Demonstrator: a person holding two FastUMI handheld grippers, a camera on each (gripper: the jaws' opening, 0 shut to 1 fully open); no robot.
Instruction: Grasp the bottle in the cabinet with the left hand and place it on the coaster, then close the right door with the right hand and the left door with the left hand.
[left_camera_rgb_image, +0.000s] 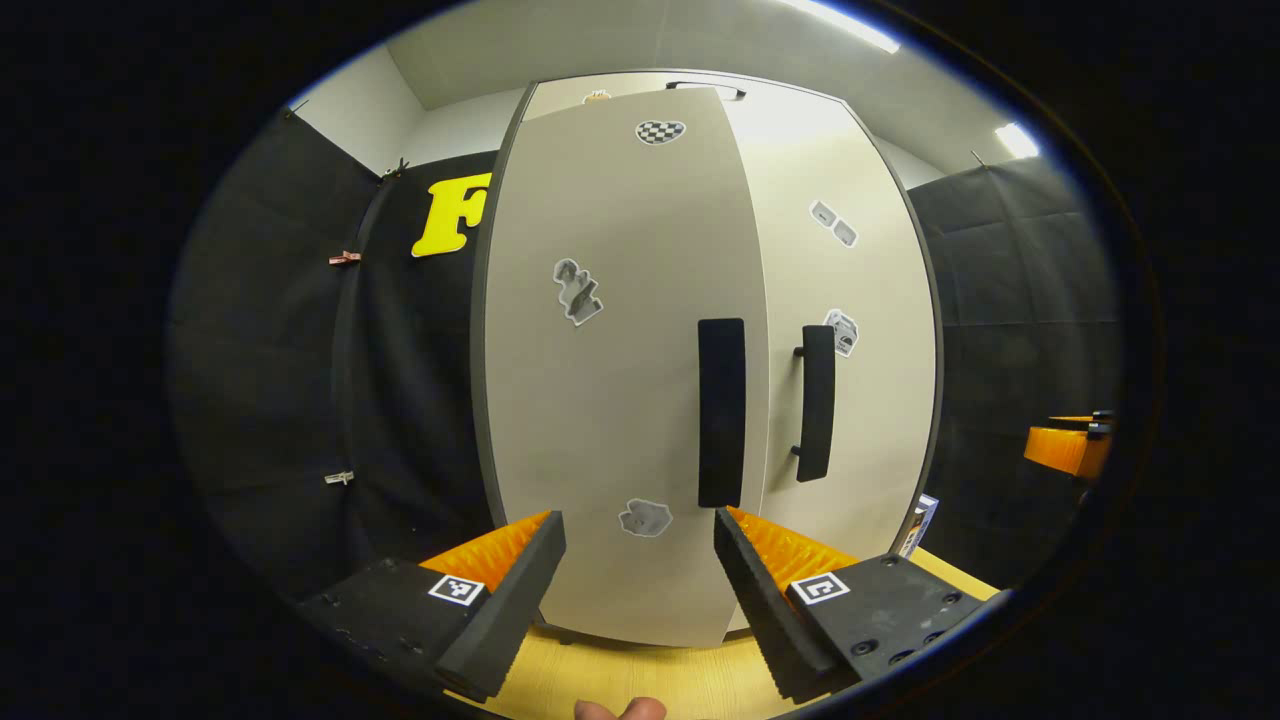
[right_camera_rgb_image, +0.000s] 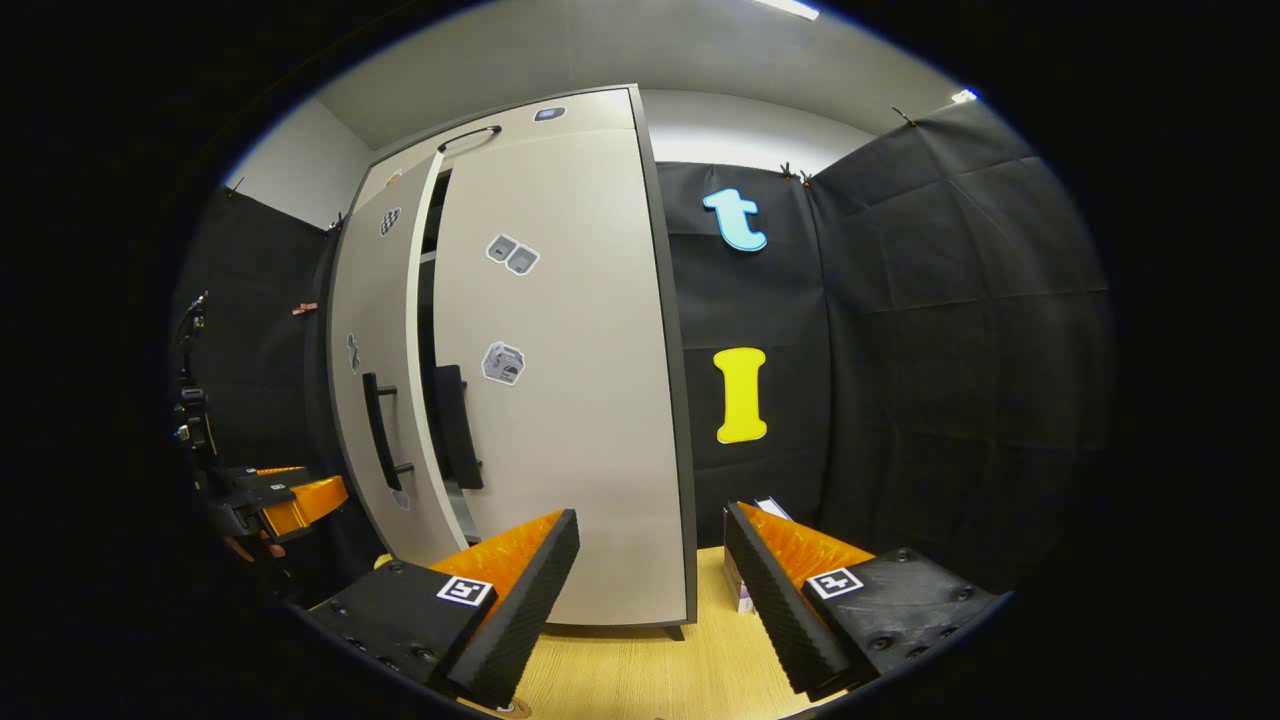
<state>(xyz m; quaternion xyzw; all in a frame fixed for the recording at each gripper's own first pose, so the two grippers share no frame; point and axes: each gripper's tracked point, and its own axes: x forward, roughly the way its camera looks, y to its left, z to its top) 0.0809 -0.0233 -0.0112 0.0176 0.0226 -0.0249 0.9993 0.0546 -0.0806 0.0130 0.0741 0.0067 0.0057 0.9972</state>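
Grippers level: left gripper (left_camera_rgb_image: 640, 560) spread facing left door (left_camera_rgb_image: 610, 380), nothing held.

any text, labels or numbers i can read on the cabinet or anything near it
None can be read.
the door stickers on the cabinet: pictures, no legible words.
the square markers on the left gripper: black-and-white patterns, not text.
the small box beside the cabinet: print too small to read.

From here I can't see inside the tall pale-grey cabinet (right_camera_rgb_image: 560, 400): its left door (right_camera_rgb_image: 375, 400) stands slightly ajar, leaving only a dark gap. A small box with a white face (left_camera_rgb_image: 918, 527) peeks out, half hidden behind the cabinet's side.
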